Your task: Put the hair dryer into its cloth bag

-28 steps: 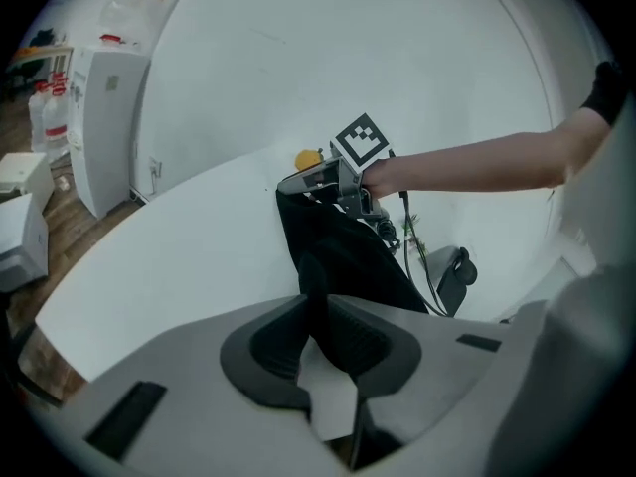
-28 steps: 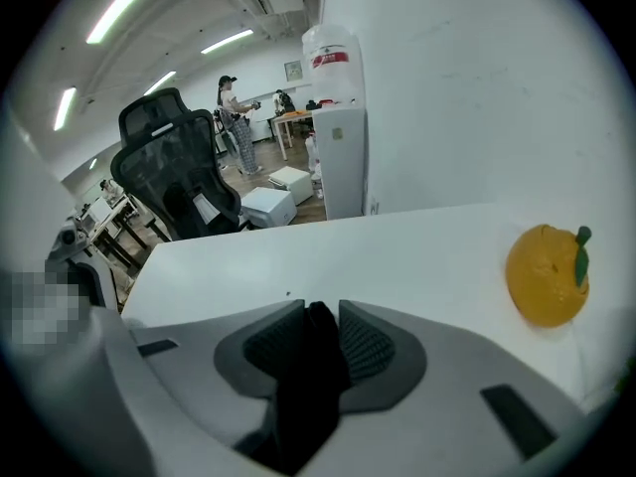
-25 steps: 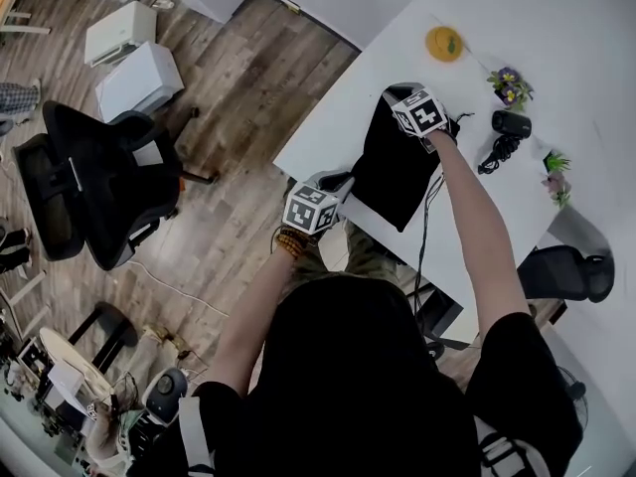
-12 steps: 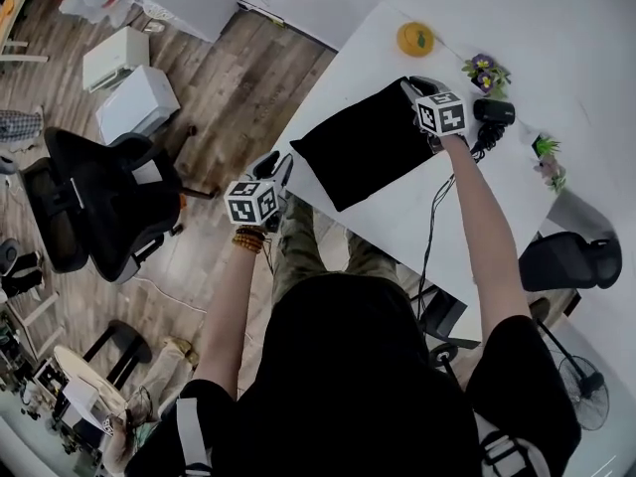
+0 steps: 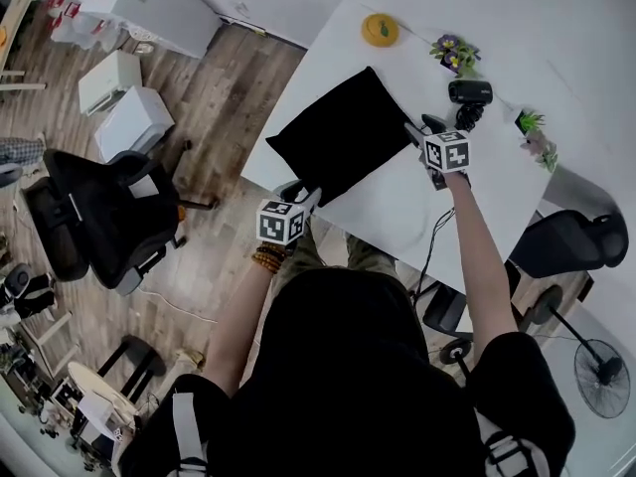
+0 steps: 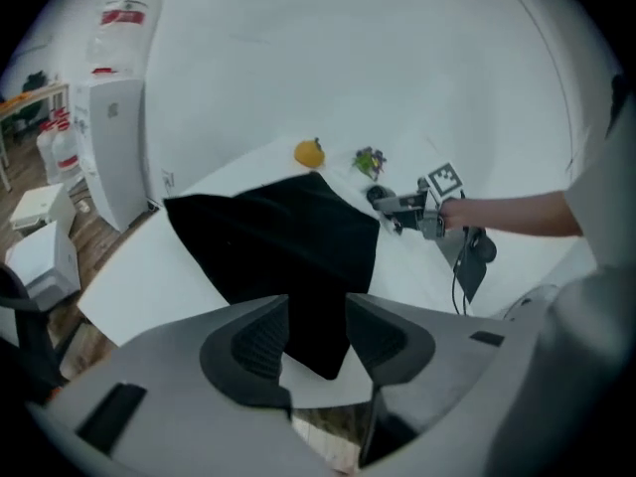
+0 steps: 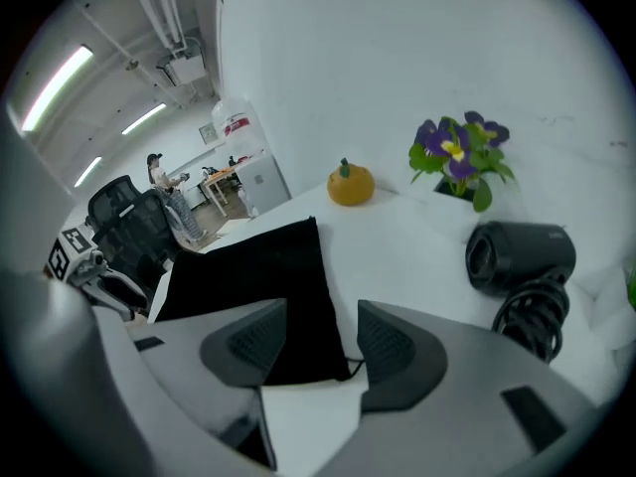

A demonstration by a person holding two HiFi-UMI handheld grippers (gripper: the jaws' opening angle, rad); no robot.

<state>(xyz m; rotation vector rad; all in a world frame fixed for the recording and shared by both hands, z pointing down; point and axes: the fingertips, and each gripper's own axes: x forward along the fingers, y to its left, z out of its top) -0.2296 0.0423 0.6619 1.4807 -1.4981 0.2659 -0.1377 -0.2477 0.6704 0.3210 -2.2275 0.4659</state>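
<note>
The black cloth bag (image 5: 338, 147) lies flat on the white table (image 5: 397, 207), one corner reaching the near edge. The black hair dryer (image 5: 469, 92) rests to its right with its coiled cord (image 5: 463, 117). My left gripper (image 5: 301, 197) hovers at the bag's near corner; its jaws are opening and nothing is pinched between them (image 6: 318, 316). My right gripper (image 5: 419, 130) is between the bag and the dryer, jaws opening and empty (image 7: 323, 336). In the right gripper view the bag (image 7: 248, 276) is left of the dryer (image 7: 522, 256).
An orange ornament (image 5: 380, 30), purple potted flowers (image 5: 450, 52) and a small green plant (image 5: 532, 127) stand along the table's far side. A cable hangs off the near edge (image 5: 429, 256). Office chairs (image 5: 99, 207) (image 5: 566, 246) and white boxes (image 5: 124, 97) are on the floor.
The bag, which hung over the table's edge in both grippers, now lies spread on the table. Both grippers have let go and opened. The right one has moved toward the dryer.
</note>
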